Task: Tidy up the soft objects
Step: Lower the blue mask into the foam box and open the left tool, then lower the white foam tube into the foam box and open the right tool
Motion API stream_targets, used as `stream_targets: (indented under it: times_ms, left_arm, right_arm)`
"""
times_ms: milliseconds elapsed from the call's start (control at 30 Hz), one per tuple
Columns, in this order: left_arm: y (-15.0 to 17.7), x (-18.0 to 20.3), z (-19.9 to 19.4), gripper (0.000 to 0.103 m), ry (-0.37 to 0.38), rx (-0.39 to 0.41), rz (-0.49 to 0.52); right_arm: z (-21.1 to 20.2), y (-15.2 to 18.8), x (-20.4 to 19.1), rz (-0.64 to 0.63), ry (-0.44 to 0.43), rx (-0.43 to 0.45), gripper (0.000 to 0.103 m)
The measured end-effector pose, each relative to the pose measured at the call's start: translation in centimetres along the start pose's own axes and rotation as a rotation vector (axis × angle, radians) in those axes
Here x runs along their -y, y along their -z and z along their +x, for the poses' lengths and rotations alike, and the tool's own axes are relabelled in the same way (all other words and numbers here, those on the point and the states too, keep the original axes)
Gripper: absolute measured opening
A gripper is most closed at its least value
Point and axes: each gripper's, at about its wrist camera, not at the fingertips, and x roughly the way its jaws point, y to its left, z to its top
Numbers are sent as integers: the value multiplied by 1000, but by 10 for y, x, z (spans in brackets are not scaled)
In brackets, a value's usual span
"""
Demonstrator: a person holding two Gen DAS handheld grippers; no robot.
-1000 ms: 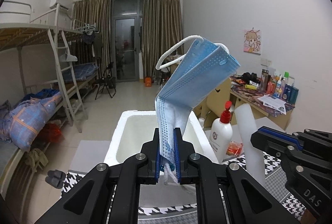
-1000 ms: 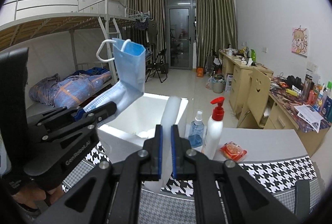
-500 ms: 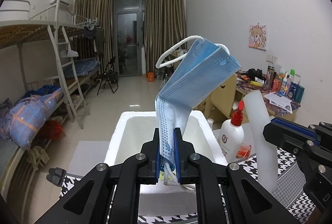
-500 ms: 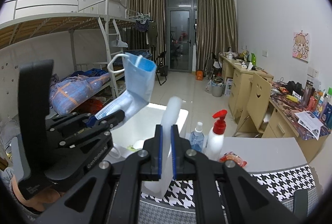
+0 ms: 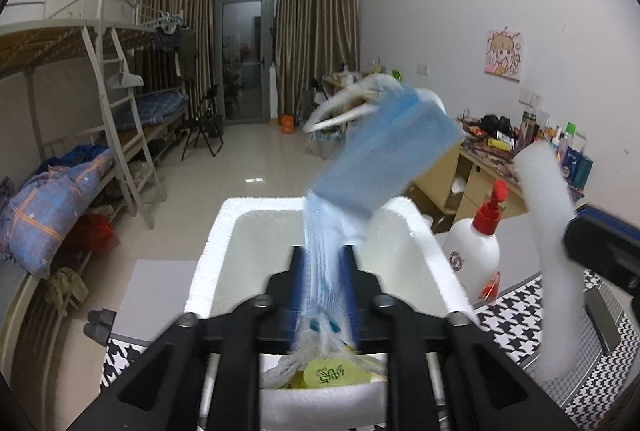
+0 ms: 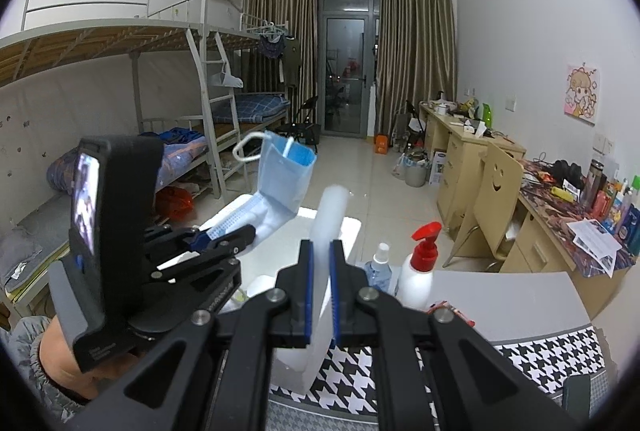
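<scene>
Blue face mask (image 5: pixel 380 155) is between your left gripper (image 5: pixel 323 271) fingers, over the white foam box (image 5: pixel 208 255); it's motion-blurred, upper part leaning up and to the right, white ear loop at top. Your left jaws are opening right now, blue pads parted with gaps showing beside the mask's lower pleated end, so the pads don't look pressed on it. Right wrist view shows the same mask (image 6: pixel 280 183) sticking up out of the left gripper (image 6: pixel 224 239), box just behind it. Inside the box near your fingers: a yellow packet (image 5: pixel 328 377) and some grey cloth, partly hidden.

Your right gripper (image 6: pixel 320 271) is closed tight on a white foam strip (image 6: pixel 326 231), standing roughly upright, lower end above the black-and-white houndstooth cloth (image 6: pixel 540 355). Strip (image 5: pixel 548 231) also seen at right of the left view. White pump bottle with red top (image 6: pixel 418 271) and small clear spray bottle (image 6: pixel 378 271) stand just right of the box, beyond the strip.
</scene>
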Motion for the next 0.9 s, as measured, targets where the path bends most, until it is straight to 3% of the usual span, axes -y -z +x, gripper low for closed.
stream_targets:
  times_ms: [67, 233, 300, 367, 900]
  left_arm:
    - [2, -6, 2, 69, -1, -4, -20]
    - [4, -22, -7, 82, -3, 14, -60]
    - [4, -26, -15, 94, -36, 41, -77]
    - [4, -32, -24, 99, -59, 64, -97]
    - [13, -50, -61, 102, -144, 124, -110]
  right_arm:
    - [2, -1, 1, 3, 2, -1, 10]
    - [8, -3, 2, 12, -1, -11, 10]
    - [10, -3, 1, 8, -6, -14, 10]
    - [13, -3, 0, 6, -11, -16, 10]
    - [42, -16, -17, -20, -76, -43, 10]
